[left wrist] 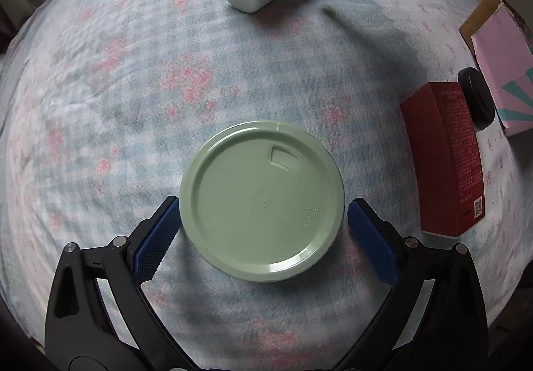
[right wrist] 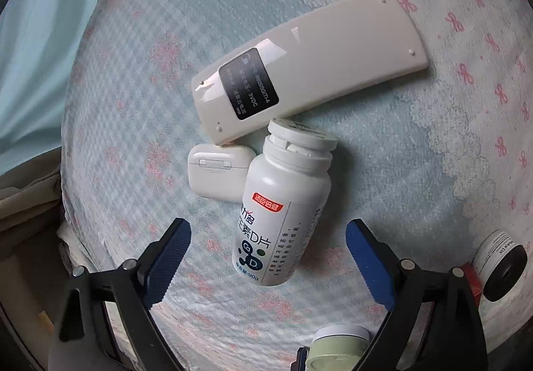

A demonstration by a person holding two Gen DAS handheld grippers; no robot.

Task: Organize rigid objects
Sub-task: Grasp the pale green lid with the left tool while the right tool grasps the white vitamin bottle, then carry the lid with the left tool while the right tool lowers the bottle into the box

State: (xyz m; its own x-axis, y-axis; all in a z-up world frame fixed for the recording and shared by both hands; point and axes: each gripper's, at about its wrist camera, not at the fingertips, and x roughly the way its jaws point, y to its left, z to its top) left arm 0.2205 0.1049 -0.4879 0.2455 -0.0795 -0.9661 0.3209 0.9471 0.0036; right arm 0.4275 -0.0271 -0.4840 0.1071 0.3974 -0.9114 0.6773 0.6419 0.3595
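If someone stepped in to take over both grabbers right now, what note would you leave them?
Left gripper: open, straddling the green lid of a container on the bedspread; pads not pressing yet.
Right gripper: open, around the lower end of the white pill bottle, which lies on its side; not gripped.
Nearby: cream remote lying face down, white earbud case, red box, black-capped jar, pink box.
Done: nothing visibly sorted yet.
Left: grip both items, then move everything into place.
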